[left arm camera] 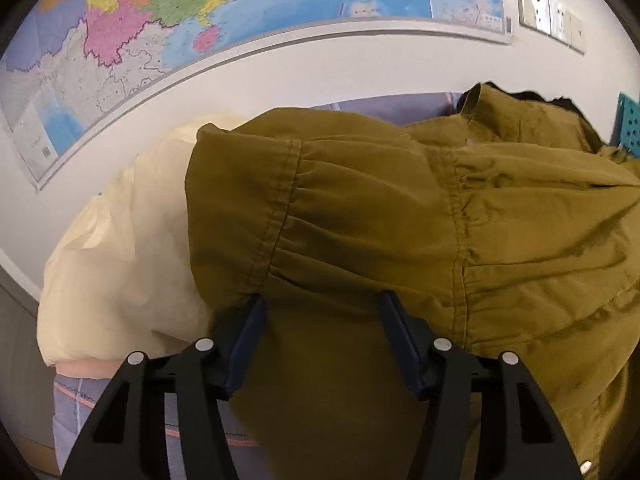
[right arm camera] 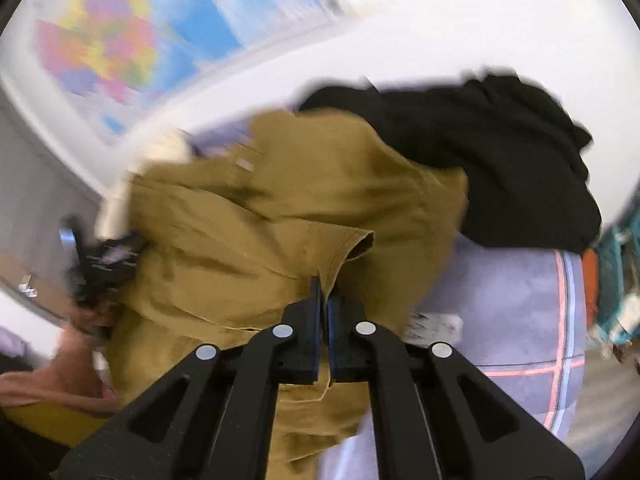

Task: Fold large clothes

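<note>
While three garments share the lilac checked bedsheet (right arm camera: 516, 304), only one is being handled: the mustard-olive jacket (left arm camera: 400, 208), with one cream garment (left arm camera: 120, 272) at its nine o'clock in the left wrist view and one black garment (right arm camera: 480, 160) at its two o'clock in the right wrist view. One wall map (left arm camera: 168, 20) hangs at twelve o'clock above them, and one bank of wall switches (left arm camera: 552, 16) sits at one o'clock.

Two tools are in play. On the left hand-held gripper (left arm camera: 322, 304) the blue-padded fingers stand apart, with jacket cloth draped over and between them; the jacket fills the view from twelve to five o'clock. On the right hand-held gripper (right arm camera: 324, 292) the fingers are pressed together, pinching a jacket edge at twelve o'clock just beyond the tips, while the bulk of the jacket spreads toward ten o'clock. That view is motion-blurred.
</note>
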A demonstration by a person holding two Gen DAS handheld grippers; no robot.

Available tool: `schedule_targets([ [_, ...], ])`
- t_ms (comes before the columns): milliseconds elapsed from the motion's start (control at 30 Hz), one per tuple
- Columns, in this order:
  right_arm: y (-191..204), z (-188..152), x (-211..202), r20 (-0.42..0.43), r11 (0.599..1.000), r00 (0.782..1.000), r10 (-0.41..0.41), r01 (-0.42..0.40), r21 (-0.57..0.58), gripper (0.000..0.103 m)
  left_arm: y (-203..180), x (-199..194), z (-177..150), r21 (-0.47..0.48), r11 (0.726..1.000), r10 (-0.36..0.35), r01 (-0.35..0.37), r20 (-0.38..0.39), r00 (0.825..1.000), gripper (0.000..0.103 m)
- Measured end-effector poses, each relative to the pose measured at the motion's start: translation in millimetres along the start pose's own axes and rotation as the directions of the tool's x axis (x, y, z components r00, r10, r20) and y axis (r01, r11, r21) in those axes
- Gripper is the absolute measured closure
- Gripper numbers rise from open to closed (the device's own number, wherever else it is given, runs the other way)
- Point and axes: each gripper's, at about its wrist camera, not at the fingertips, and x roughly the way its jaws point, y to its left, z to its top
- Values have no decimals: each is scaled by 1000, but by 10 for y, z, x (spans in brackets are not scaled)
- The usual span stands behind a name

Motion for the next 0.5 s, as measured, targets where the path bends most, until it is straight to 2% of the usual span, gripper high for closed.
schedule_targets([
  [67,-63,-32,113,-17,1000,1000,-3,3,29,88,-35,-1,-7,15,1000,22,-22,6,1000,45],
  [133,-84,-68,63,23,999,1000,-8,7,47,83,-24,-24,-14,12,1000,15,-15,7,1000,45],
  [200,-42,-101,-109,95,999,994,-45,42,34,57,20,-71,-17,-2,1000,-1,1,8,1000,44],
  [267,62,-157,-366,200,998,977,-68,69,1,54,65,-157,-29,-15,1000,-26,26,22,999,44],
  [367,269,-202,-469,263,995,964,-31,54,-80,54,73,-371,-73,-5,995,-98,99,71,993,43],
  [467,539,-251,-315,223,983,975,22,19,-180,57,29,-465,-116,21,986,-167,165,79,983,42],
  [500,595,-249,-197,197,980,980,15,25,-199,57,3,-453,-132,29,982,-191,189,66,979,42],
])
